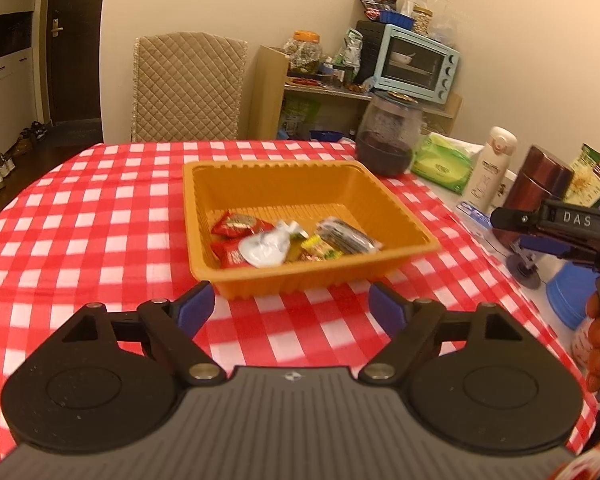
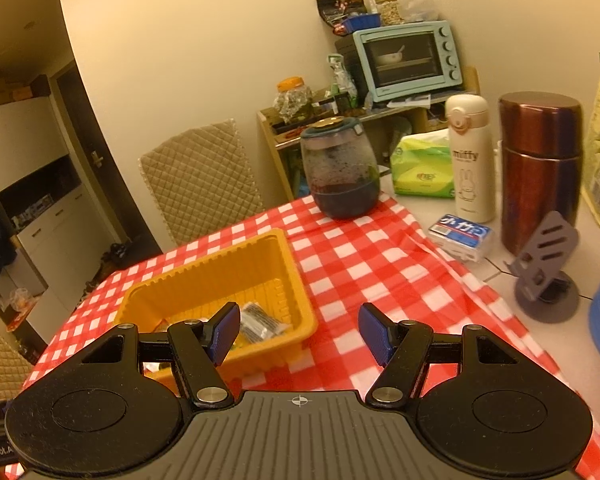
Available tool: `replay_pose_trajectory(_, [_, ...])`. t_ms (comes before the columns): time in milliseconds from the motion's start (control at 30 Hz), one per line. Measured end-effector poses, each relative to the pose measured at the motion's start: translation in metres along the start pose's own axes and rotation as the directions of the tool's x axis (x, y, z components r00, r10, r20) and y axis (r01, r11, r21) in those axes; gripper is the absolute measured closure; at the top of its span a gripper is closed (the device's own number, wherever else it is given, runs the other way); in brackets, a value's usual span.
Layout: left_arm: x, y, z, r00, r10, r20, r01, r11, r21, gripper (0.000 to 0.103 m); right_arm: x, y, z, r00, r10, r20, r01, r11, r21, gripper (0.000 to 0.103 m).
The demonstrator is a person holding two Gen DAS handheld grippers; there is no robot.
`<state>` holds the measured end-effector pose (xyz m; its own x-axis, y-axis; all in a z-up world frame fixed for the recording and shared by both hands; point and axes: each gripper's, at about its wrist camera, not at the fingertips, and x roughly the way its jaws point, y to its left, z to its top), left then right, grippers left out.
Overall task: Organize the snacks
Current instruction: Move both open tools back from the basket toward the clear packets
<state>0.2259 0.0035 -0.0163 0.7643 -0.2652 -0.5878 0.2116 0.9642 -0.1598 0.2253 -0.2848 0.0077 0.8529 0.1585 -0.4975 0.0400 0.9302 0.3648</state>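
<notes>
An orange plastic tray [image 1: 268, 166] sits on the red-checked tablecloth [image 1: 80, 216]. In its near half lie red snack packets [image 1: 234, 226], a white pouch [image 1: 266, 246], a yellow-green packet [image 1: 320, 250] and a dark clear-wrapped packet [image 1: 346, 236]. My left gripper [image 1: 290, 306] is open just before the tray's near rim, with nothing between its blue pads. My right gripper [image 2: 300, 332] is open too and holds nothing. It hovers to the right of the tray [image 2: 204, 268], and its left finger covers part of the tray's contents. The dark packet [image 2: 260, 322] shows beside that finger.
Along the table's right side stand a dark glass jar [image 1: 388, 136], a green tissue pack [image 1: 442, 160], a white bottle [image 1: 492, 164], a maroon flask [image 1: 536, 184], a grey phone stand [image 2: 546, 276] and a blue cup [image 1: 568, 296]. A quilted chair [image 1: 188, 88] stands behind the table.
</notes>
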Motion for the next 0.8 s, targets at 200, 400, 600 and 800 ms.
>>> replay_pose_trajectory(200, [-0.018, -0.008, -0.018, 1.0, -0.015, -0.007, 0.015, 1.0, -0.003, 0.021, -0.02, -0.009, -0.016, 0.999, -0.025, -0.028, 0.025, 1.0, -0.013, 0.037])
replay_pose_trajectory(400, [-0.031, -0.013, -0.034, 1.0, -0.014, -0.015, 0.014, 1.0, 0.005, 0.02, -0.034, -0.022, -0.043, 0.996, -0.05, -0.076, 0.046, 0.997, -0.054, 0.037])
replay_pose_trajectory(600, [-0.035, -0.014, -0.049, 0.999, -0.014, -0.038, 0.015, 1.0, 0.013, 0.02, -0.046, -0.042, -0.067, 0.989, -0.085, -0.118, 0.079, 0.995, -0.058, 0.037])
replay_pose_trajectory(800, [-0.036, -0.016, -0.064, 0.999, 0.01, -0.04, -0.009, 1.0, 0.014, 0.02, -0.054, -0.052, -0.079, 0.986, -0.098, -0.137, 0.09, 0.994, -0.067, 0.037])
